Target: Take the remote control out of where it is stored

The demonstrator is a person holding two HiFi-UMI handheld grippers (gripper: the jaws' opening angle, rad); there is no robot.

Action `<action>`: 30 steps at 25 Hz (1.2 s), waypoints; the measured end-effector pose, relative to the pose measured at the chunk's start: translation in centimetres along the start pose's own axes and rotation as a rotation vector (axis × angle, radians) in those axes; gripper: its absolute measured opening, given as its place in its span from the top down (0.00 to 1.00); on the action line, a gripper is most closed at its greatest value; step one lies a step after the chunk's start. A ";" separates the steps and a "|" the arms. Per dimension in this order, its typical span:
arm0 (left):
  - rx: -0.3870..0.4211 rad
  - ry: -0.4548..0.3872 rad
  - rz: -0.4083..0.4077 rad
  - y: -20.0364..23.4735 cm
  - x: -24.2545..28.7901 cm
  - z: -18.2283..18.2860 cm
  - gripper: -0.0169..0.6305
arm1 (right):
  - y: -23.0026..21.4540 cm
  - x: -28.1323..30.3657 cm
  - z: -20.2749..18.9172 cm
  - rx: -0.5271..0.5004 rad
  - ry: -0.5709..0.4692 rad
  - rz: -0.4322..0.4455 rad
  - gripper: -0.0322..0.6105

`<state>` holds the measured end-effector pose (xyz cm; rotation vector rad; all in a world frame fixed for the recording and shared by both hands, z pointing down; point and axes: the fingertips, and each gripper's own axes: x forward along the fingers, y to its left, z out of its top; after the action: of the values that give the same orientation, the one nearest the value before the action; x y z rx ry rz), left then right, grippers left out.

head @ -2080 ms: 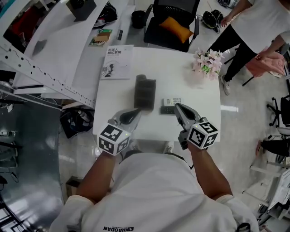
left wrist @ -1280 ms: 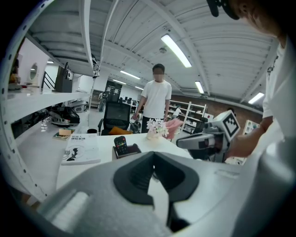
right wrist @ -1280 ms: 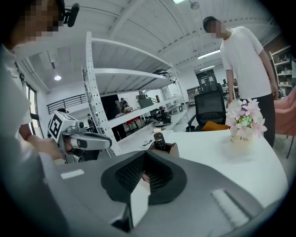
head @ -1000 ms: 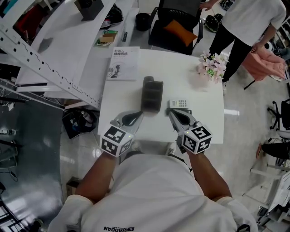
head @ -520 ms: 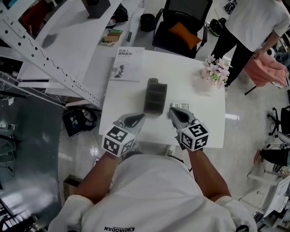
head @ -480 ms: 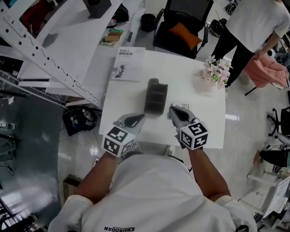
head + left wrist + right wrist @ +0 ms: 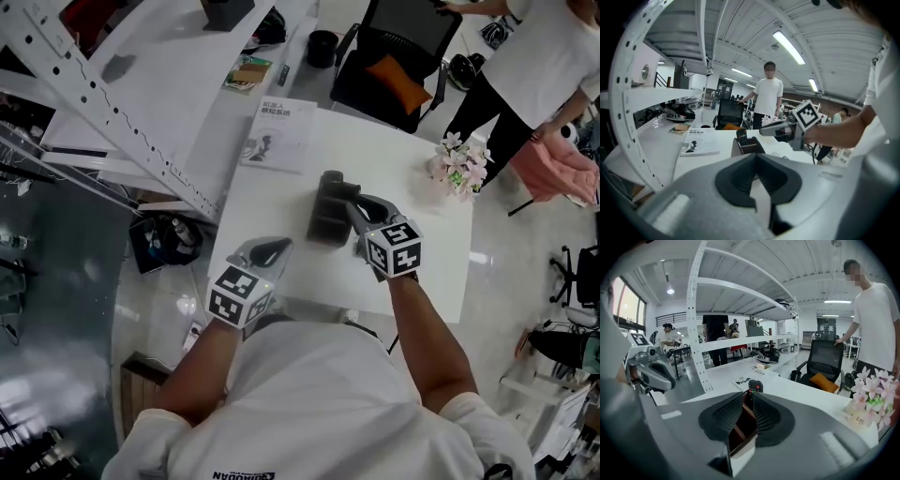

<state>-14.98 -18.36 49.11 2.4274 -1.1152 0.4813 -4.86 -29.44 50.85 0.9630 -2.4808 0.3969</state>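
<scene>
Remote control upright in organizer, just beyond right tool, jaws just opening, organizer between them, ungripped.

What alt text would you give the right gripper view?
On the right gripper the jaws have just been opening and stand apart, with a dark holder showing between them, ungripped, and the remote standing in its far end. Beyond are a white table, an office chair, pink flowers and a person in white.

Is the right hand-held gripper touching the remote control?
Apart. The left gripper view shows a clear gap between the right hand-held gripper and the remote control. Its jaws have just been opening over the dark holder, gripping nothing.
</scene>
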 end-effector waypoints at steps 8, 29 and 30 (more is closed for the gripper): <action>-0.041 -0.009 0.043 1.4 -0.8 -0.7 0.97 | -1.9 5.0 0.9 -0.214 0.125 -0.006 0.75; -0.056 -0.005 0.069 1.4 -1.2 -1.2 0.97 | -0.5 6.5 0.6 -0.388 0.188 0.106 0.85; -0.053 -0.005 0.064 1.3 -1.1 -1.1 0.97 | -0.4 6.1 0.9 -0.377 0.170 0.104 0.85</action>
<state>-16.79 -17.82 49.83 2.3543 -1.1961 0.4603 -8.86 -33.48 53.19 0.6231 -2.3403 0.0343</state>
